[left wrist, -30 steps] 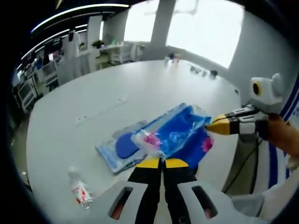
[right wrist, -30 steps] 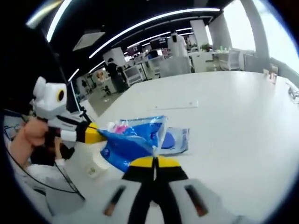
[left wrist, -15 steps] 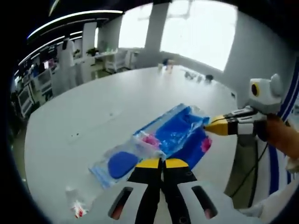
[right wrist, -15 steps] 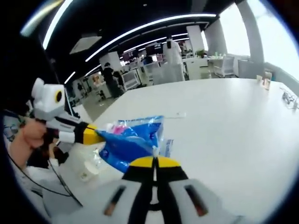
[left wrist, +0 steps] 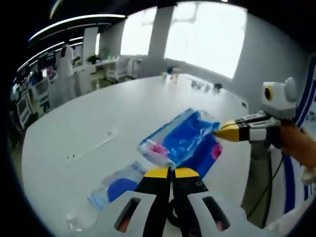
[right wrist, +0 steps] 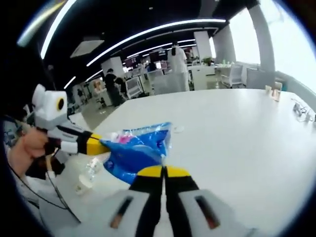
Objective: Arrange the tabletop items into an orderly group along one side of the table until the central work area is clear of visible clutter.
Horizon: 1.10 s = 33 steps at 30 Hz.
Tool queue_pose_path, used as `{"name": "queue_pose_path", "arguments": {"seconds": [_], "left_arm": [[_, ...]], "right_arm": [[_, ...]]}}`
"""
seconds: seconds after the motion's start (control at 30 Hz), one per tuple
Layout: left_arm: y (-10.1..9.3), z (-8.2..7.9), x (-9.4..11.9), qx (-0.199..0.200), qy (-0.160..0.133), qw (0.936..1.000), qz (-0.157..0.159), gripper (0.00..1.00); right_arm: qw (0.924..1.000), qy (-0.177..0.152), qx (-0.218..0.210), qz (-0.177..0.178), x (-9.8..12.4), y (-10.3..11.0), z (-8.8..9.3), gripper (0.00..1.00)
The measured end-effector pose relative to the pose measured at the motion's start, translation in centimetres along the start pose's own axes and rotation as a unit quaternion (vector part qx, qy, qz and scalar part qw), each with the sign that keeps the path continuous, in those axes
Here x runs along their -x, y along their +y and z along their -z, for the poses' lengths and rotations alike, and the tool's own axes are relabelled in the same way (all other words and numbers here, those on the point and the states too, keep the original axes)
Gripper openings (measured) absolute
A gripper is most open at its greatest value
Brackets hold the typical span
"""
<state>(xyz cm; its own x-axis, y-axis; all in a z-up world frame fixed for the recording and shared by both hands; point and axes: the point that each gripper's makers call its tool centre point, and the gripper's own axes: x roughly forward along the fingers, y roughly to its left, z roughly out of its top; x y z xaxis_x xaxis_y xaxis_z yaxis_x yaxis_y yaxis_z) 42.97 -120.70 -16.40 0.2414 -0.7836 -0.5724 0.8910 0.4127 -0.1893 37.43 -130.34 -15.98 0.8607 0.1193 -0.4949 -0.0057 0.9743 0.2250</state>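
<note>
Blue plastic packet [left wrist: 185, 144] pinched at opposite edges by left claw [left wrist: 171, 172] and right claw [right wrist: 163, 171]. Probably light, soft, slippery. Best gripped at sealed edges.

no readable text, labels, brands or numbers on anything

Both the right gripper [right wrist: 163, 169] and left gripper [right wrist: 100, 144] pinch a blue plastic bag [right wrist: 136, 150] above the white table [right wrist: 237, 133].
</note>
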Motion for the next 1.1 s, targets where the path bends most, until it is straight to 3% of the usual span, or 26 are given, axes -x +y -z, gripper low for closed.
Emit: {"name": "queue_pose_path", "arguments": {"seconds": [0.4,0.83,1.1], "left_arm": [[0.3,-1.2,-3.9,0.007,-0.012,0.9999,0.000,0.00],[1.2,0.7,-9.0,0.019,0.004,0.9998,-0.010,0.00],[2.2,3.6,-11.8,0.032,0.028,0.9988,-0.023,0.00]], "right_arm": [[0.9998,0.004,0.008,0.018,-1.5,-3.6,-0.6,0.00],[0.9989,0.034,0.017,0.028,-4.4,-7.4,1.7,0.00],[0.9980,0.058,0.012,0.022,-6.8,-8.9,4.1,0.00]]}}
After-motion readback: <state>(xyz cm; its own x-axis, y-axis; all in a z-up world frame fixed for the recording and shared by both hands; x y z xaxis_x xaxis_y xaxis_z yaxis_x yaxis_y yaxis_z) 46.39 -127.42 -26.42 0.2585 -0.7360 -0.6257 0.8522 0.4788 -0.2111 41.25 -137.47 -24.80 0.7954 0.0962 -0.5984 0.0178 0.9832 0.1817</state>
